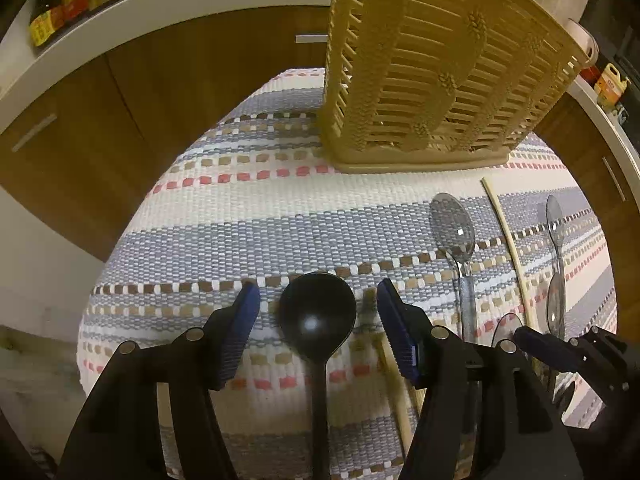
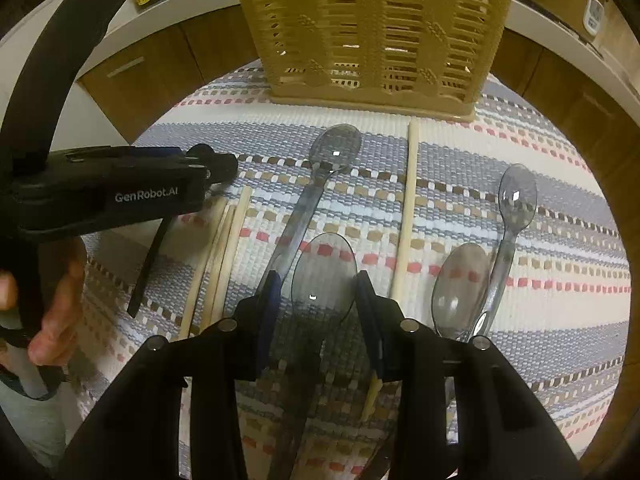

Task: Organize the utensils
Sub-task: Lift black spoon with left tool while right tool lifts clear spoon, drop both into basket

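The left gripper point(image 1: 318, 316) is spread wide over the woven striped mat point(image 1: 224, 216), its blue-padded fingers point(image 1: 244, 320) standing on either side of the bowl of a black ladle point(image 1: 316, 312) without touching it; the ladle's handle runs back under the gripper body. Ahead of it and slightly to its right stands the tan slatted utensil basket point(image 1: 432, 76). The right gripper point(image 2: 316, 292) is also wide open, with the bowl of a clear smoky plastic spoon point(image 2: 324, 276) lying between its fingers, no contact visible. To its left lie a second clear spoon point(image 2: 320, 168) and a bundle of wooden chopsticks point(image 2: 224, 248); just to its right a single chopstick point(image 2: 408, 208), and further right two more clear spoons point(image 2: 508, 216) side by side.
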Motion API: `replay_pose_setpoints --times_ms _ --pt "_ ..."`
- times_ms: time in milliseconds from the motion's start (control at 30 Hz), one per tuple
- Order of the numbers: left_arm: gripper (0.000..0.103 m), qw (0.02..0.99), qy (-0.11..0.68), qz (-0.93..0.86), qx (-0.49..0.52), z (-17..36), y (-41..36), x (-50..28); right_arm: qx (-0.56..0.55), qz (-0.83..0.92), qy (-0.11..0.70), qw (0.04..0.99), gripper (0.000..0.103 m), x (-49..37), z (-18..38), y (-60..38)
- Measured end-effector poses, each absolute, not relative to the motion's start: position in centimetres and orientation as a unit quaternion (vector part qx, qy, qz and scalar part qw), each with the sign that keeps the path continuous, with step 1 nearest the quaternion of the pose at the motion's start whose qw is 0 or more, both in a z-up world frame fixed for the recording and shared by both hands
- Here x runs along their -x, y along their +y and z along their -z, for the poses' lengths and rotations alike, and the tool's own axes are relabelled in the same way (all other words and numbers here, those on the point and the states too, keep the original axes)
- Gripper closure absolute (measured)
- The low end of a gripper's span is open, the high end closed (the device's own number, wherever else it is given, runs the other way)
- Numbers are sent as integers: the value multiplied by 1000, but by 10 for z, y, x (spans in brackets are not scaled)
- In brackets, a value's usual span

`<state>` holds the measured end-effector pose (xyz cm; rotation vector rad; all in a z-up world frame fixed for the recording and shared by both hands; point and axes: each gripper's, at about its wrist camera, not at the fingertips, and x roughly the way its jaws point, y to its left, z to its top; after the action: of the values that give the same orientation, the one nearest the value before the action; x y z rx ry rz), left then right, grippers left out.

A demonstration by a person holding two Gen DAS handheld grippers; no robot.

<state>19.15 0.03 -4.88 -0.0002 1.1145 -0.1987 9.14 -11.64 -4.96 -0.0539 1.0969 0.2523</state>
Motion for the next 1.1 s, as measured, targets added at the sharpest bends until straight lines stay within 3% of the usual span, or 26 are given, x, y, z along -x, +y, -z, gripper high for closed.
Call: replay_pose_setpoints --times_ms 200,267,300,567,900,1100 --pt "48 852 516 76 -36 50 -11 -185 49 -105 516 848 68 -92 50 -107" --pt "57 856 509 77 -41 48 -12 -180 55 -103 517 848 69 -91 50 -107" --pt "68 858 506 76 -43 47 -12 -177 60 -102 517 848 73 -90 50 -107" --pt "68 881 455 128 16 21 11 -157 41 -121 466 875 74 -80 29 -122" --pt "68 955 231 167 87 -127 37 -137 -16 -106 282 953 74 -97 -86 -167" --pt "68 963 153 191 114 -164 19 -174 -39 -86 173 980 74 -136 -141 -182"
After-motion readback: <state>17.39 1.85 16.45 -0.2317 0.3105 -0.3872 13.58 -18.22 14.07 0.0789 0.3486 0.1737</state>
